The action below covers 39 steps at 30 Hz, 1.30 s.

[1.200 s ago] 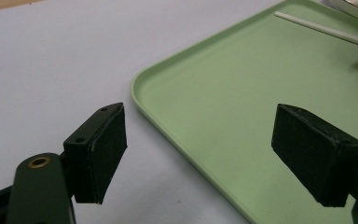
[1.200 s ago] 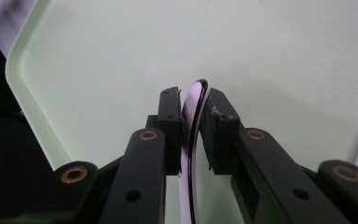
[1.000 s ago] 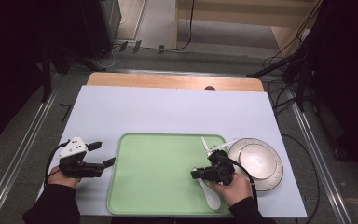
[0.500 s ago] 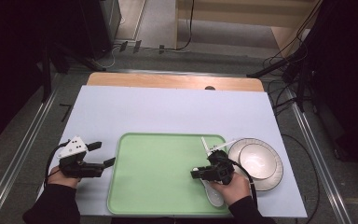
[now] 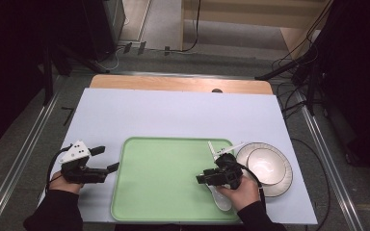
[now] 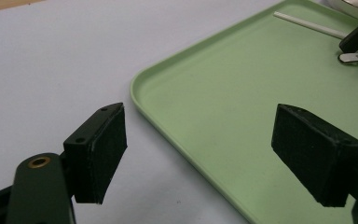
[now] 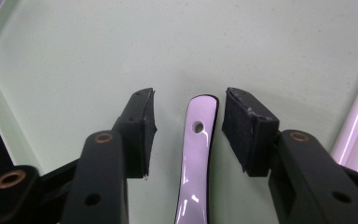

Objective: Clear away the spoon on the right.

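**Right tongs letting go of the spoon on the tray**

I am holding my right tongs (image 5: 203, 179) low over the green tray (image 5: 164, 192), at about four o'clock on its surface. Their jaws have just been opening, and in the right gripper view the white spoon (image 7: 193, 158) is lying between them with a gap showing on either side of its handle, so the pads are no longer pressing on it. The spoon is resting flat on the tray; its handle end, with a small hole, is pointing toward twelve o'clock in that view, and in the high view its bowl (image 5: 220, 197) is peeking out just below my right hand (image 5: 241, 192).

A thin white stick (image 5: 213, 150) is lying on the tray at about two o'clock from the spoon, near the tray's right rim. Just beyond that rim, at three o'clock, a white plate (image 5: 265, 166) is sitting on the desk (image 5: 173, 115).

I am keeping my left tongs (image 5: 107, 160) released, jaws wide apart with nothing between them, hovering over the desk just off the tray's nine o'clock edge and pointing toward it.
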{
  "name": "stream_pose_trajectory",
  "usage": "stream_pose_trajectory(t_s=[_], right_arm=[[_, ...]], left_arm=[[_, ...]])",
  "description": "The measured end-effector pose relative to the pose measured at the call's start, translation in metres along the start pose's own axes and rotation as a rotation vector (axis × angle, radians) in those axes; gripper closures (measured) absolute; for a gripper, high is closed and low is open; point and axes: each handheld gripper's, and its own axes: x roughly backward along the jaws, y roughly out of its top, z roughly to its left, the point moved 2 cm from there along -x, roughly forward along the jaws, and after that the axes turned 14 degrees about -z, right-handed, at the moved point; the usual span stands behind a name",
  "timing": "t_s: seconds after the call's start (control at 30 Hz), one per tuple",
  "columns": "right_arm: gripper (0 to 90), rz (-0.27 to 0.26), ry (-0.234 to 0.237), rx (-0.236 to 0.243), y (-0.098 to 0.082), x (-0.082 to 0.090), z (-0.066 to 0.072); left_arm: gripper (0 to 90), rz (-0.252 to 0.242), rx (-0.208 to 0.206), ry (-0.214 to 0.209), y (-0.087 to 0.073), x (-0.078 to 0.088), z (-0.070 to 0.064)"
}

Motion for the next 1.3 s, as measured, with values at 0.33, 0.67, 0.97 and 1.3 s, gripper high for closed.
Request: stream_pose_trajectory(t_s=[0.33,0.67,0.97,1.3], right_arm=[[41.9,-0.065,0.001,-0.01,0.008,0.019,-0.002],[36.7,-0.126,0.0,-0.013,0.014,0.041,-0.006],[36.2,-0.163,-0.006,-0.014,0.018,0.058,-0.01],[35.0,-0.212,-0.028,-0.013,0.02,0.082,-0.02]], left_arm=[[18.1,0.001,0.0,0.0,0.0,0.0,0.0],[18.0,0.002,-0.001,0.002,0.0,0.0,0.0],[18.0,0.003,0.0,0.001,0.0,0.0,0.0],[18.0,0.004,-0.001,0.002,0.0,0.0,0.0]])
